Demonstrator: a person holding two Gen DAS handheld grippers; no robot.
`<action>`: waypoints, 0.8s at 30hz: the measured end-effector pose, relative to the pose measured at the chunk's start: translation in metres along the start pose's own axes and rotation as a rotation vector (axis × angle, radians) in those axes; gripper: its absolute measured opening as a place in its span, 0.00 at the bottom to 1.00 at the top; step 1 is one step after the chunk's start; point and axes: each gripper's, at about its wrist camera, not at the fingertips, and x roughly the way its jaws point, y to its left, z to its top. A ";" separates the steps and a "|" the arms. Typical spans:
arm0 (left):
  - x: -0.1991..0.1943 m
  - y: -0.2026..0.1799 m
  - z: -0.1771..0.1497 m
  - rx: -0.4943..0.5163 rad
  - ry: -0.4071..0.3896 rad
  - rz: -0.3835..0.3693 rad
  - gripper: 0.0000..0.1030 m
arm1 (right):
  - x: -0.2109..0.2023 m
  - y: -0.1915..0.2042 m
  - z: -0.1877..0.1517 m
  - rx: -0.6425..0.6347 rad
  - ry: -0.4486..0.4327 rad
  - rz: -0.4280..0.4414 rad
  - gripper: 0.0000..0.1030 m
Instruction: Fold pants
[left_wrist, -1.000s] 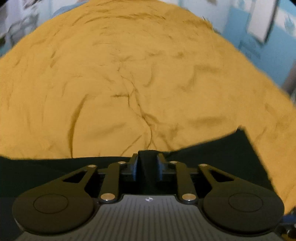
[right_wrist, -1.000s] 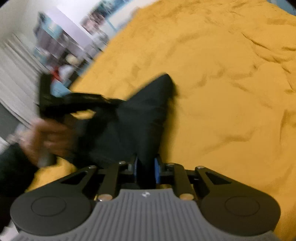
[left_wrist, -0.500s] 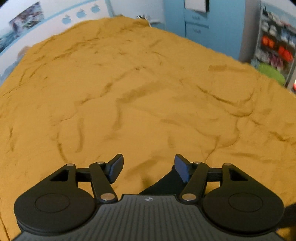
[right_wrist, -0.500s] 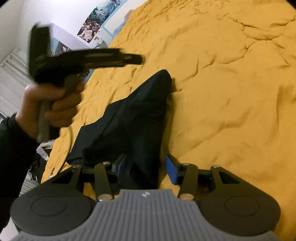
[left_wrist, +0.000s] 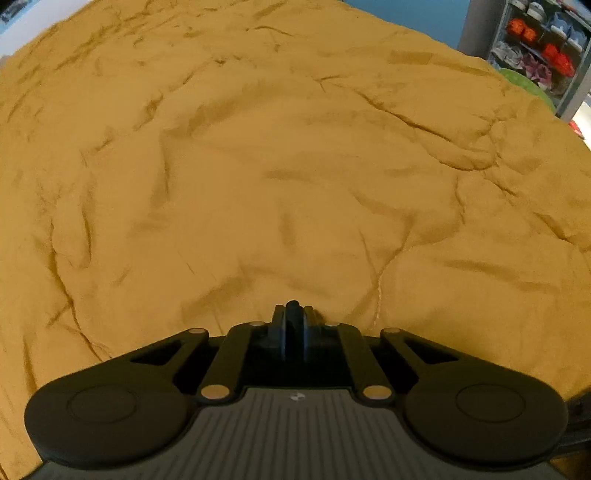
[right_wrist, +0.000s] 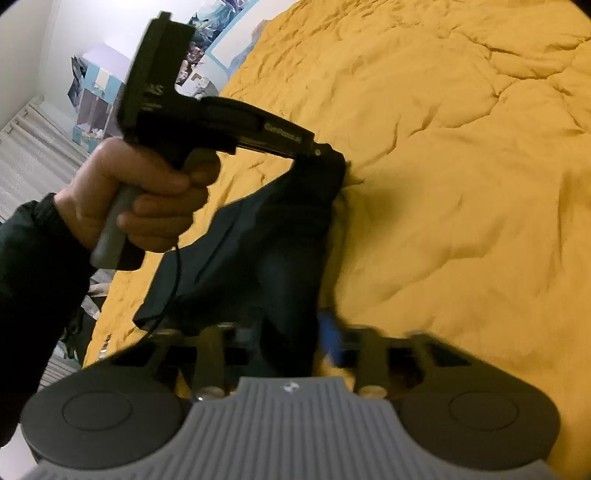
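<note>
My left gripper (right_wrist: 325, 155) regrips the dark pants (right_wrist: 266, 258) on the yellow bedspread (left_wrist: 295, 166).
Open half a second ago, now clamped on a corner; right gripper (right_wrist: 295, 343) blurred, cannot tell; another fold seems likely.

Dark pants (right_wrist: 258, 251) lie on the bed (right_wrist: 461, 184) (rumpled mustard cover).

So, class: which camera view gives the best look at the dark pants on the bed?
The right wrist view: the pants spread across the yellow bedspread, pinched at the far end by the left gripper. The left wrist view shows only a dark sliver clamped between its shut fingers.
</note>
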 end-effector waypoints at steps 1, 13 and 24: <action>-0.002 0.001 0.000 -0.014 -0.016 -0.001 0.07 | -0.001 0.002 -0.001 -0.010 0.005 -0.006 0.13; -0.013 0.027 -0.001 -0.291 -0.141 0.016 0.14 | 0.001 0.010 -0.002 -0.103 0.112 -0.057 0.12; -0.136 0.038 -0.139 -0.383 -0.405 0.115 0.41 | -0.038 0.031 0.000 -0.241 -0.158 0.026 0.27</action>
